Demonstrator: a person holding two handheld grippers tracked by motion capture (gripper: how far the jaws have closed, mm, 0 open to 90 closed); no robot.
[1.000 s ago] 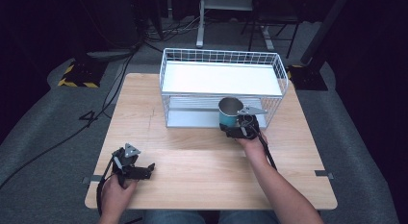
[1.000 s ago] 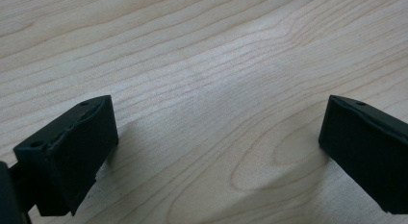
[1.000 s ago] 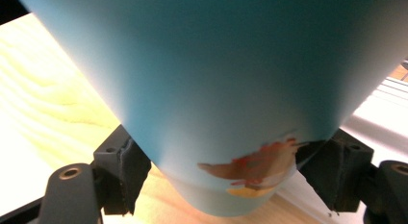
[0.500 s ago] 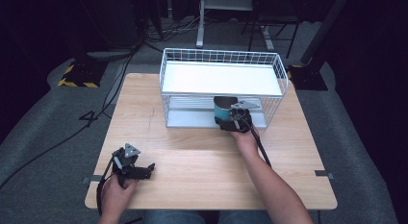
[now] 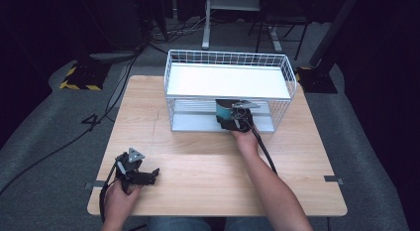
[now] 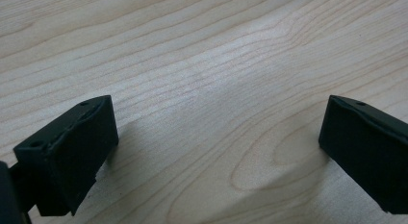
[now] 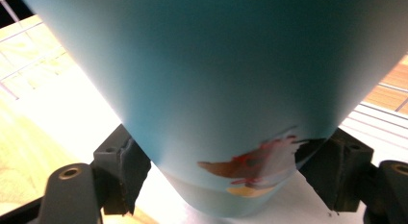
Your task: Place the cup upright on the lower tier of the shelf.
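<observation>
Pale wood-grain worktop (image 5: 208,161) lies bare across its near half, dark floor all round. At the far edge stands a white wire rack (image 5: 229,87) with a flat top shelf. The right gripper (image 5: 236,121) is clamped on a smooth teal cup (image 7: 211,89) inside the rack's lower tier. The left gripper (image 5: 143,175), jaws wide apart, rests near the worktop's front-left corner.
</observation>
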